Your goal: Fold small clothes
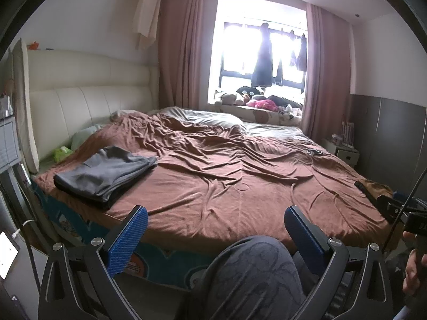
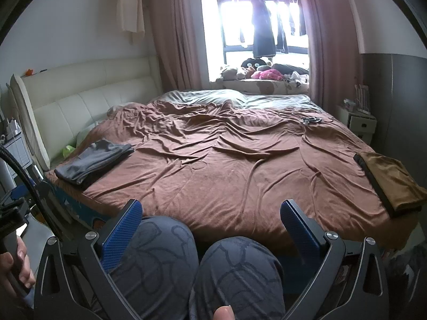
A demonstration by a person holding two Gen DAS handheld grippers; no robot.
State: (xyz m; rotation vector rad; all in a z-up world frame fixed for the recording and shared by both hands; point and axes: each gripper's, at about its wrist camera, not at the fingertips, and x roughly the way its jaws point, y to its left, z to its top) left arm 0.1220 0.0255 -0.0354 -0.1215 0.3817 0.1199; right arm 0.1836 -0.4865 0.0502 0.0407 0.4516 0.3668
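Note:
A folded grey garment (image 1: 104, 172) (image 2: 92, 161) lies on the near left corner of the brown bedspread (image 1: 226, 176) (image 2: 226, 165). A folded brown garment with a black edge (image 2: 392, 184) (image 1: 373, 186) lies at the near right corner. My left gripper (image 1: 216, 214) hangs open above the person's knee (image 1: 256, 272), short of the bed edge, with nothing between its blue fingers. My right gripper (image 2: 210, 208) is also open and empty, above both knees (image 2: 192, 261). Both grippers are well away from either garment.
A cream padded headboard (image 1: 85, 98) stands at the left. Soft toys (image 2: 256, 73) line the window sill and clothes hang in the window. A small dark object with a cable (image 2: 311, 120) lies on the far right of the bed. White drawers (image 2: 360, 122) stand at the right.

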